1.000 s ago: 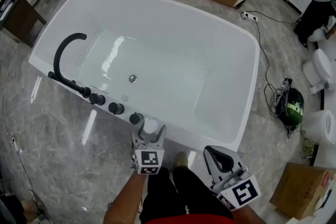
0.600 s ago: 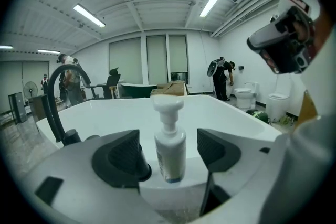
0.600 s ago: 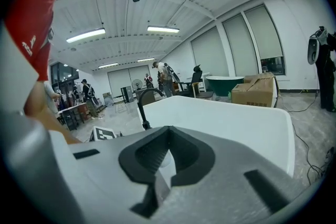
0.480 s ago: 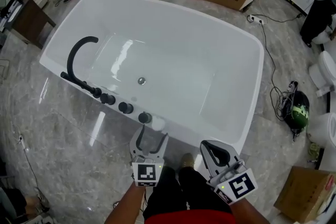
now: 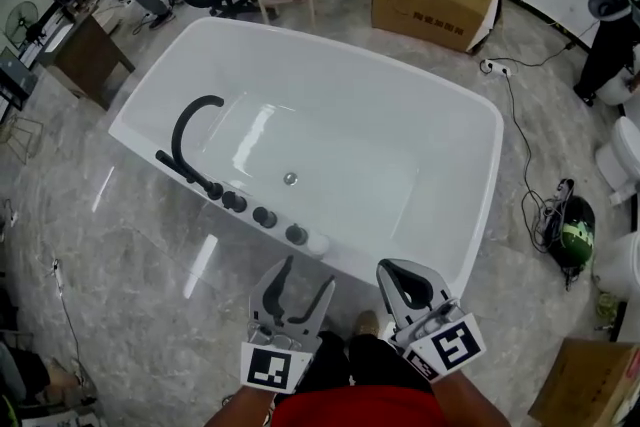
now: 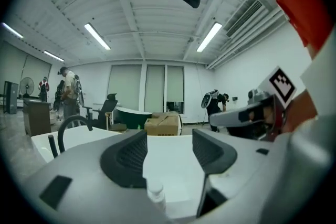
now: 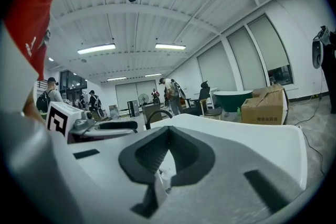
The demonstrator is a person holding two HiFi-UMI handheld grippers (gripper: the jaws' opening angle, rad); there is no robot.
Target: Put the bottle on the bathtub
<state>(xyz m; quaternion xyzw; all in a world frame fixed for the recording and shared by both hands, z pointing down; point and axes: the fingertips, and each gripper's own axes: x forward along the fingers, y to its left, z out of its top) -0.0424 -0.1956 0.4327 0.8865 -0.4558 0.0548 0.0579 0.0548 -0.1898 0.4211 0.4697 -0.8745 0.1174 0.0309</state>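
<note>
Your left tongs [image 5: 305, 277] spread, empty, just short of bottle [image 5: 318, 242]. Bottle upright on bathtub [image 5: 488, 177] rim beside black knobs [image 5: 265, 217], so placement looks done. Your right tongs [image 5: 393, 271] pressed together, idle, likely unneeded.

Head view: small white plastic bottle [image 5: 318, 243] is too small to make out its cap or label.

Left gripper view: the bottle's lower body is hidden behind the housing of the left gripper [image 6: 169, 140]; only neck and shoulder show. The base of the black arched faucet [image 6: 72, 118] is hidden behind the same housing.

Right gripper view: a pale blurred shape [image 7: 164, 174] sits in the gap behind the touching tips of the right gripper [image 7: 168, 131]; cannot tell what it is. The distant people [image 7: 170, 91] are too small for detail.

Head view, margins: brown cardboard box [image 5: 585, 385] at lower right is cut by the frame edges. White ceramic toilet [image 5: 615, 155] is cut by the right edge.
</note>
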